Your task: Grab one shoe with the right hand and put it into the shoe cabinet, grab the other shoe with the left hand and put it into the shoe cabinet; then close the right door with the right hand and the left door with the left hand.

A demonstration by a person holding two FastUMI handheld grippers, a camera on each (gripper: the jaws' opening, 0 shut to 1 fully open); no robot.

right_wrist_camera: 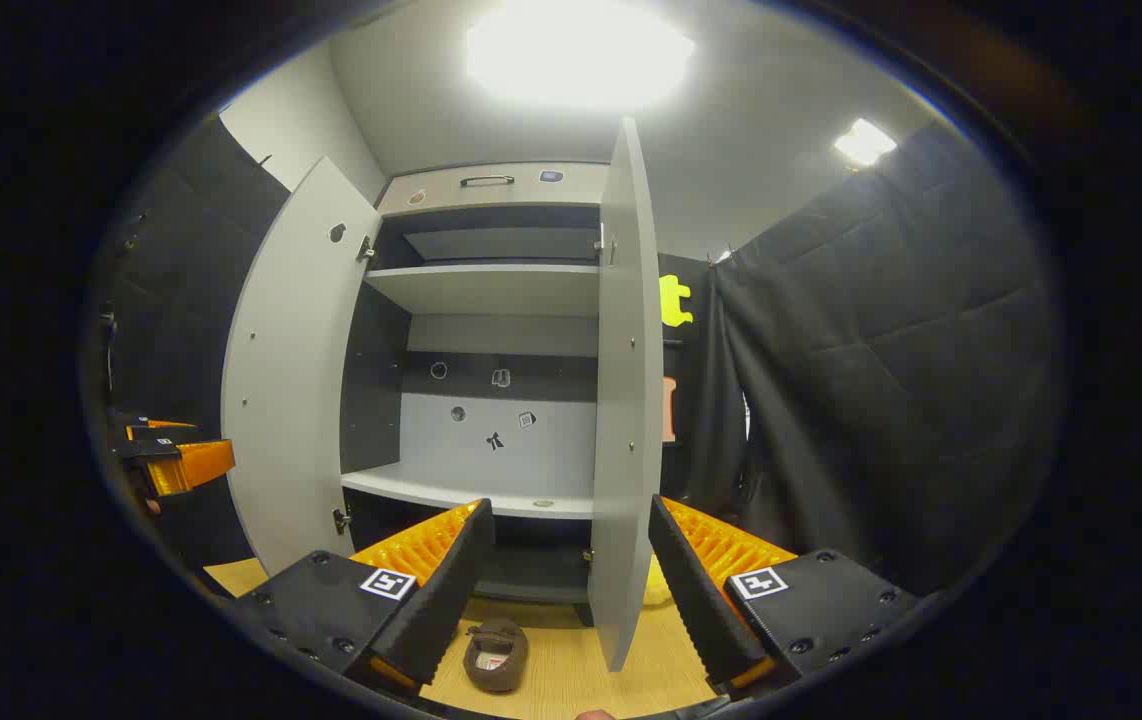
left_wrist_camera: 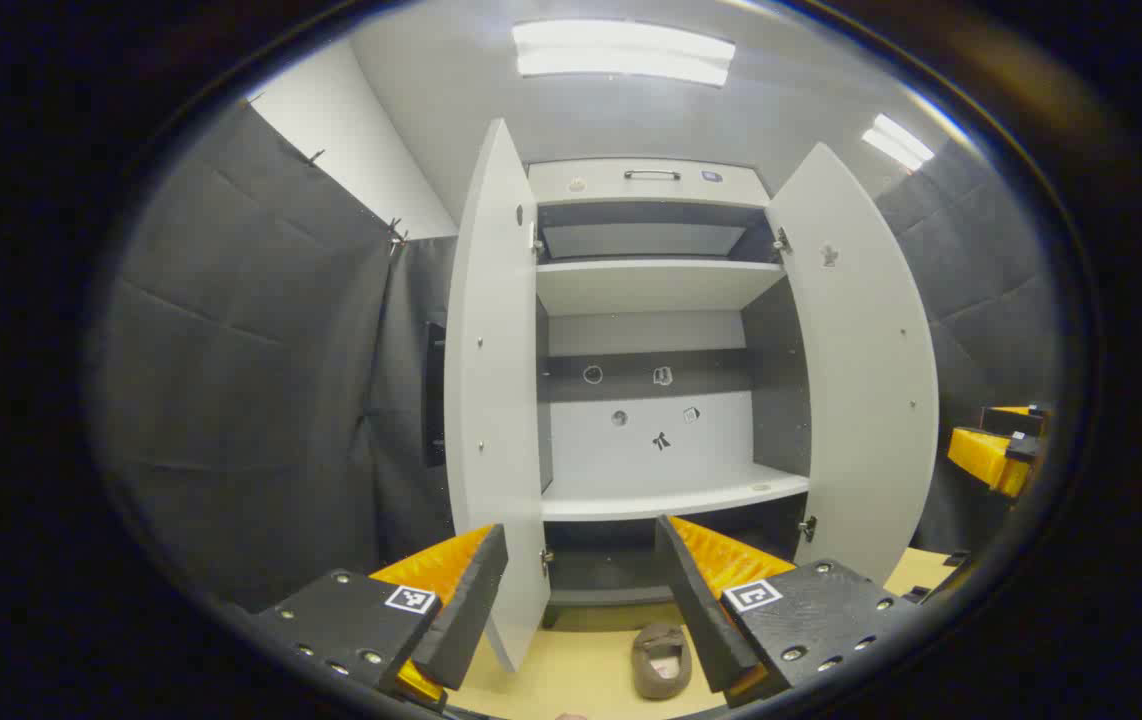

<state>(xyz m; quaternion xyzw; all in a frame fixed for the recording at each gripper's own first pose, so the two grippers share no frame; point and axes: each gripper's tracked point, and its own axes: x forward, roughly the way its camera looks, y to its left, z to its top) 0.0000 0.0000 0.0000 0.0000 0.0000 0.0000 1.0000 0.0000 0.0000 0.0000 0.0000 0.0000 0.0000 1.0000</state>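
I hold my left gripper point(left_wrist_camera: 581, 590) with its orange-and-black fingers spread wide and nothing between them; my right gripper point(right_wrist_camera: 571, 580) is likewise spread and empty. Just beyond the fingertips, one brown soft-looking slipper-type shoe point(left_wrist_camera: 660, 660) lies on the light wooden floor point(left_wrist_camera: 571, 680) in front of the cabinet, opening upward; the right gripper view shows it at point(right_wrist_camera: 495, 654). I count one shoe in sight; I cannot tell where the second is. I judge the shoe light and pliable, so it should deform under pressure rather than slip; the best hold is likely across the collar or heel rim, one finger inside and one outside. Farther off stands the tall grey two-door shoe cabinet point(left_wrist_camera: 651, 290), with both doors swung open: the left door point(left_wrist_camera: 493, 400) and the right door point(left_wrist_camera: 861, 380). Two bare shelves are visible inside, plus a dark bottom compartment.
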